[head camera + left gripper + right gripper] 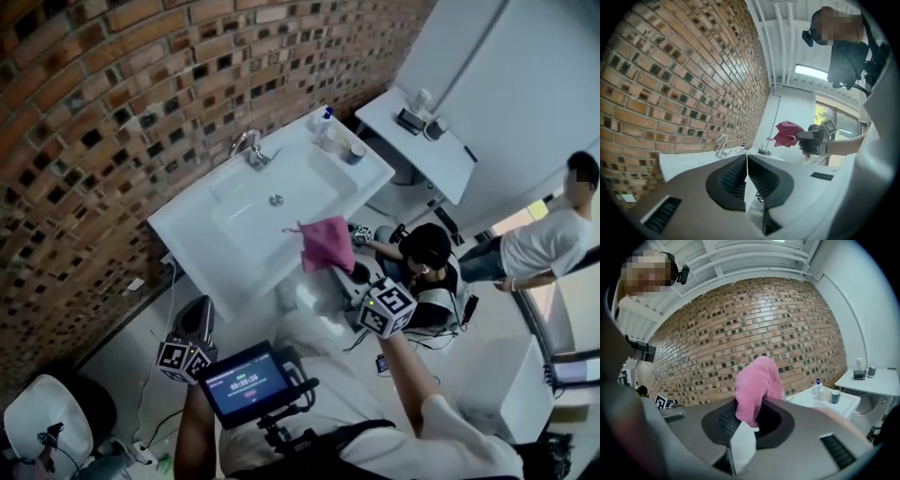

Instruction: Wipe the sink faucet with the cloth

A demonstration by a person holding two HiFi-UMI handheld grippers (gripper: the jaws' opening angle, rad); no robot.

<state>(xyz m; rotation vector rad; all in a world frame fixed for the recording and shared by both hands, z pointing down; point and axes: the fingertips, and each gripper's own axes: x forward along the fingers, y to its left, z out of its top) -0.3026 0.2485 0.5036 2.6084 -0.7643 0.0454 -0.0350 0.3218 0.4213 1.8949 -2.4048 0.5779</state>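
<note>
A chrome faucet (248,147) stands at the back of a white sink (225,244) against the brick wall; the left gripper view shows the faucet (721,144) far off. My right gripper (352,270) is shut on a pink cloth (327,243), which hangs over the sink's front right edge, well short of the faucet. In the right gripper view the cloth (757,389) bulges up from between the jaws of that gripper (749,420). My left gripper (200,317) hangs low, left of the sink's front corner, its jaws pressed together on nothing (746,165).
Several small bottles and cups (336,139) crowd the sink's back right corner. A white side table (417,141) with small items stands to the right. Two persons (427,267) are on the floor right of the sink. A brick wall (112,112) runs behind.
</note>
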